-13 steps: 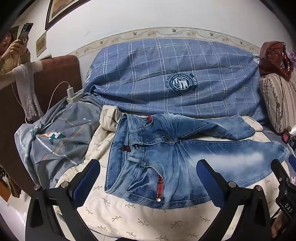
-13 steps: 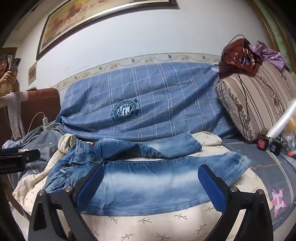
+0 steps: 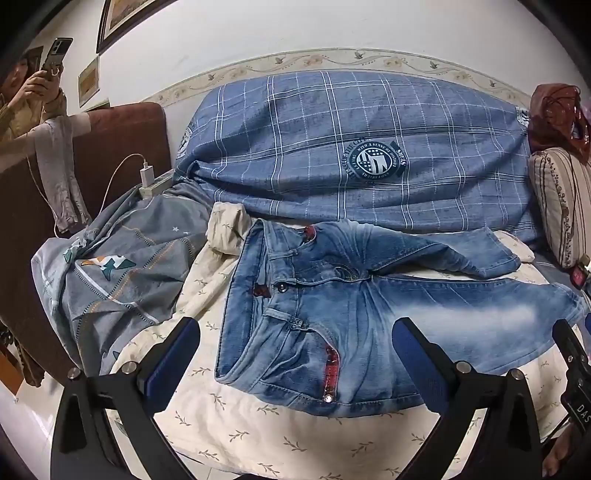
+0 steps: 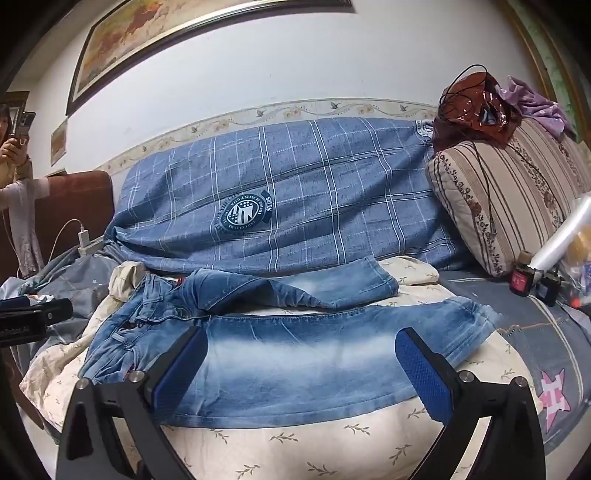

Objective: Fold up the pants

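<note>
On cream bedding, jeans unmoved, gripper unchanged

No visible change: pants and both tongs exactly as before.

Home bedroom: bed with leaf-print quilt, blue plaid bedding against wall, striped pillow at right edge, framed picture above, charger plugged in at left.
</note>
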A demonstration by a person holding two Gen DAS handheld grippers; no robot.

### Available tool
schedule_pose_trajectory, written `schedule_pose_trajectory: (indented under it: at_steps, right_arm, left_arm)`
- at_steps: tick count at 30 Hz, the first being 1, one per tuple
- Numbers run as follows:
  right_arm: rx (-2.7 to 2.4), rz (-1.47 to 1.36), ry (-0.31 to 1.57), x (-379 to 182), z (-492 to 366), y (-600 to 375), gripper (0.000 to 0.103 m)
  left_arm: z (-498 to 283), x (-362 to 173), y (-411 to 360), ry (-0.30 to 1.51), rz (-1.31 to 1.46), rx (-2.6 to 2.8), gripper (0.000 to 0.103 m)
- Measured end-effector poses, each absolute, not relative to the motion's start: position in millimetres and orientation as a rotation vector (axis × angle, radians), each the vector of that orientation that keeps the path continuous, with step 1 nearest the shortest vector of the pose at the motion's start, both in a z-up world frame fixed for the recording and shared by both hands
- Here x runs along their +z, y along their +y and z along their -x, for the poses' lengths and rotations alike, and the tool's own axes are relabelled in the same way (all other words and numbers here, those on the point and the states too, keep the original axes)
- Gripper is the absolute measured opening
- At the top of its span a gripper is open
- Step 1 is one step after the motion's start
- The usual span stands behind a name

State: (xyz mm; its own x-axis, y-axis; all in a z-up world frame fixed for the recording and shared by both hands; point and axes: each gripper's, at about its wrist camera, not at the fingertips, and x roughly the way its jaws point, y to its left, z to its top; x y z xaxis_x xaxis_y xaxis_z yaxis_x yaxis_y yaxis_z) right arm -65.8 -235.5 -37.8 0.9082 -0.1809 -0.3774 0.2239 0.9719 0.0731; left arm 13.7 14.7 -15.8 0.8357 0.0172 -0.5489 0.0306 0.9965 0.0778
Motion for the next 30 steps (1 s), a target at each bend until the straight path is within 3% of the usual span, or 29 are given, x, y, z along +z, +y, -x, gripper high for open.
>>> schedule_pose_trajectory:
  at_steps: [17,30]
  right_arm:
    - [-0.312,-0.275,0.378,-36.1,82.4,-298.5,0.103]
    - [-0.270,-0.138,0.381,-34.3,77.8,-266.9,0.103]
  left_arm:
    - [-12.5,-19.8,17.3,0.616,-0.091,0.015,0.103]
    - [-2.5,-9.1,8.6,0.582,-0.116,0.002,0.103]
